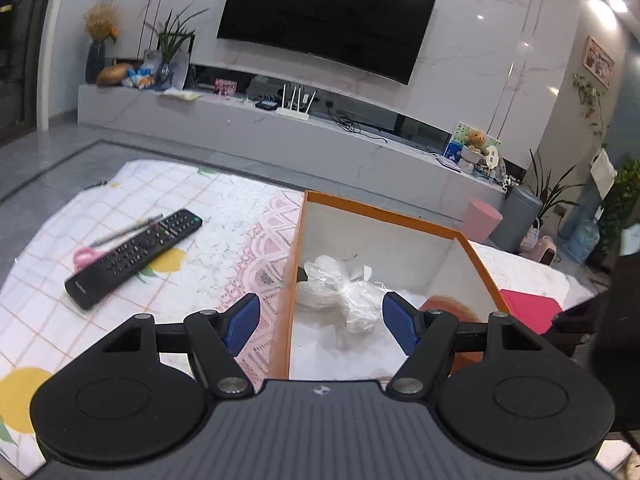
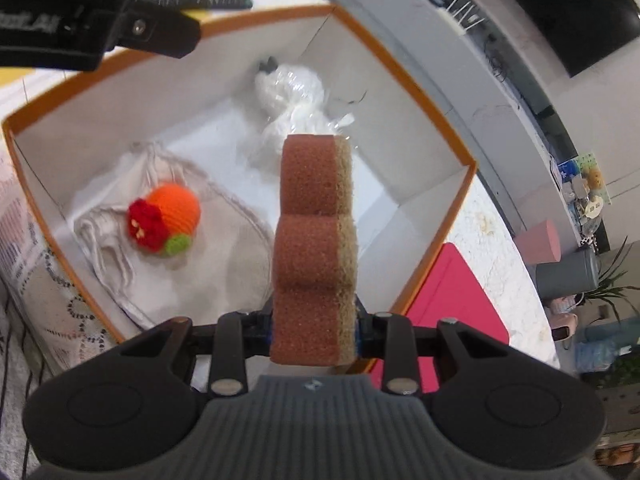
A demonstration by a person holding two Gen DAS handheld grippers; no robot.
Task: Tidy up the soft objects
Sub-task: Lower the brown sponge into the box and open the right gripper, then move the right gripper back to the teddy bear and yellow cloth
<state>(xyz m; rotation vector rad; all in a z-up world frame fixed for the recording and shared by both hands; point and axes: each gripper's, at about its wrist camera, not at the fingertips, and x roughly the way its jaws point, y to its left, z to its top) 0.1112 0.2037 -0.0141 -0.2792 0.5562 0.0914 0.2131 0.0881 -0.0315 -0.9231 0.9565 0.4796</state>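
An orange-rimmed white box (image 1: 384,218) (image 2: 436,128) stands on the table. Inside lie a white toy wrapped in clear plastic (image 1: 344,292) (image 2: 296,100), an orange crocheted ball with a red flower (image 2: 164,220) and a beige cloth bag (image 2: 120,248). My right gripper (image 2: 314,332) is shut on a brown wavy sponge (image 2: 314,240) and holds it upright above the box's near edge. My left gripper (image 1: 320,320) is open and empty, straddling the box's left wall; it shows at the top left of the right wrist view (image 2: 100,28).
A black remote (image 1: 134,256), pens and pink scissors (image 1: 86,257) lie on the patterned tablecloth (image 1: 48,320) left of the box. A pink flat item (image 1: 528,312) (image 2: 452,300) lies right of the box. A TV cabinet (image 1: 280,136) stands beyond.
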